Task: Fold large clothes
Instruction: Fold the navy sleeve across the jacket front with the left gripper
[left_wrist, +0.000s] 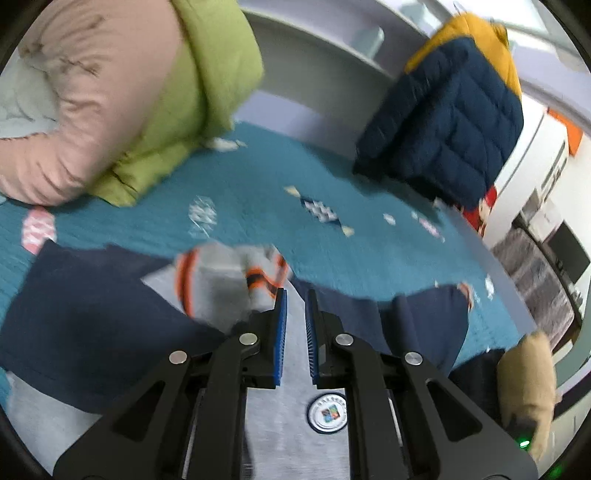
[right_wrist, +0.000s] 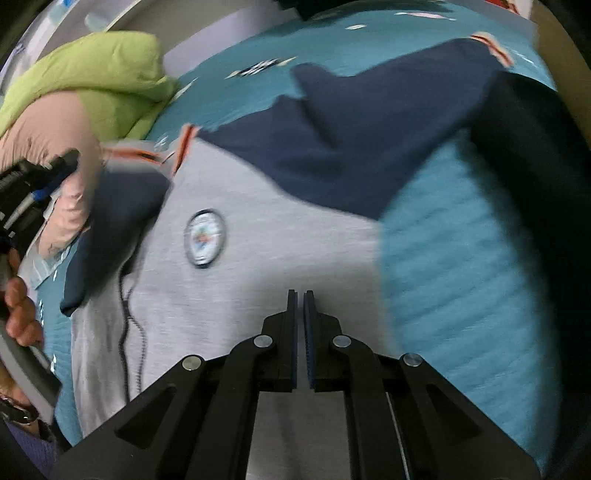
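Garment: I see a grey sweatshirt (right_wrist: 280, 266) with navy sleeves (right_wrist: 354, 147) spread flat on the teal quilt (right_wrist: 454, 295), filling the middle of the right wrist view; blurred by motion.
Badge: round chest badge (right_wrist: 204, 238) left of centre in that view, and bottom centre (left_wrist: 328, 412) in the left wrist view.
Collar: orange-striped collar (left_wrist: 258, 280) bunched just ahead of my left tongs, mid-frame.
Left gripper: left gripper (left_wrist: 295, 295) over the grey chest, jaws parted by a narrow gap, grey cloth seen between them; can't tell if it's pinching any.
Right gripper: right gripper (right_wrist: 300, 295) low centre over grey fabric, jaws nearly together, only a thin slit; nothing visibly held.
Cord: thin dark cord (right_wrist: 127, 325) snaking over the sweatshirt, lower left of the right wrist view.
Background: pink and green duvet (left_wrist: 122, 92) upper left; navy and mustard puffer jacket (left_wrist: 454, 122) upper right.
Hand: bare hand (right_wrist: 22, 310) at the left edge of the right wrist view.
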